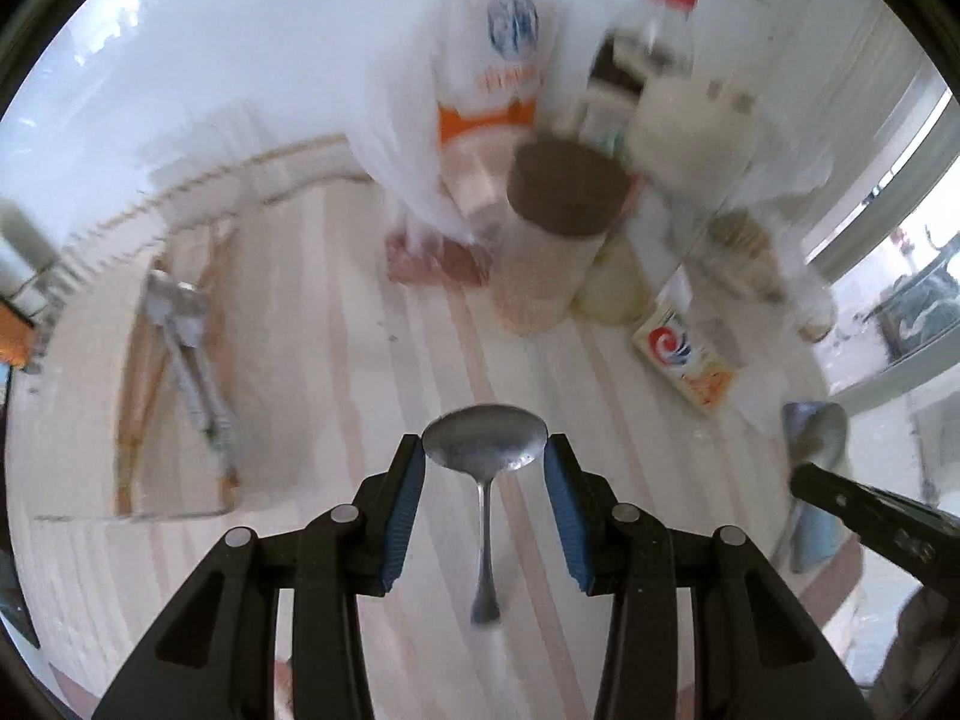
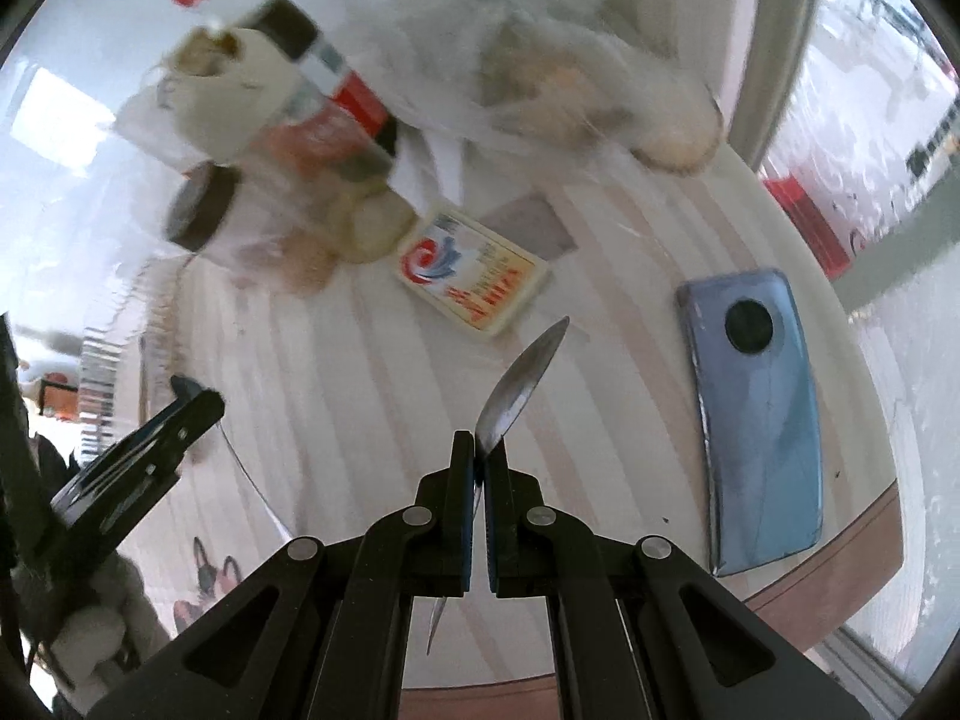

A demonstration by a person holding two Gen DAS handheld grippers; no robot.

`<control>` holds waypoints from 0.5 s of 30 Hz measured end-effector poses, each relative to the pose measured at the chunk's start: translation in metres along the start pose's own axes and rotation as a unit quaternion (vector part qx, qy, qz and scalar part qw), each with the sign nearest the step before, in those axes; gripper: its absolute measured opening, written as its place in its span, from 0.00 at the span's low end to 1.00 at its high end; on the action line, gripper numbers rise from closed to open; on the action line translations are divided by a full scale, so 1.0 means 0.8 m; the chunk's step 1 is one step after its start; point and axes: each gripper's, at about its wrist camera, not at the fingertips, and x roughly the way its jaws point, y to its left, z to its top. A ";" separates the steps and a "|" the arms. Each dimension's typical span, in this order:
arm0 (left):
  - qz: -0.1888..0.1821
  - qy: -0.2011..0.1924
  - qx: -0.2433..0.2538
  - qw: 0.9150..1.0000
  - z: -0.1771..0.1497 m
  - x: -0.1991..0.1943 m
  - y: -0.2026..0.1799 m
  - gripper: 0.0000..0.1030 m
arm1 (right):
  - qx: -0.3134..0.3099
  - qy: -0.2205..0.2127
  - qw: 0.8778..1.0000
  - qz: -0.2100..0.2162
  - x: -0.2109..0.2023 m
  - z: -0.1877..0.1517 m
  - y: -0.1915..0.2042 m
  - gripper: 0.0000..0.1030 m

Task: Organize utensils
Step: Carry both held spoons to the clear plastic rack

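My left gripper [image 1: 485, 445] is shut on a metal spoon [image 1: 487, 510]. Its blue pads press on both sides of the bowl, and the handle hangs back toward the camera, above the striped tablecloth [image 1: 372, 360]. My right gripper [image 2: 480, 450] is shut on a second spoon [image 2: 521, 387], seen edge-on, with its bowl sticking out past the fingertips. At the left of the left wrist view lies a wooden-edged tray [image 1: 129, 420] holding metal utensils [image 1: 189, 354]. Each gripper shows at the edge of the other's view: the right gripper [image 1: 864, 510] and the left gripper [image 2: 150, 444].
A jar with a brown lid [image 1: 564, 192], a white plastic bag [image 1: 480, 60] and a red-capped bottle [image 2: 312, 78] crowd the far side. A small printed box [image 2: 474, 273] and a blue phone [image 2: 759, 420] lie on the cloth near the table's rounded edge [image 2: 840, 576].
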 end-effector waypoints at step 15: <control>-0.030 -0.052 -0.075 0.995 0.038 -0.077 0.088 0.42 | -0.100 -0.045 0.992 0.055 -0.046 0.035 0.147 0.03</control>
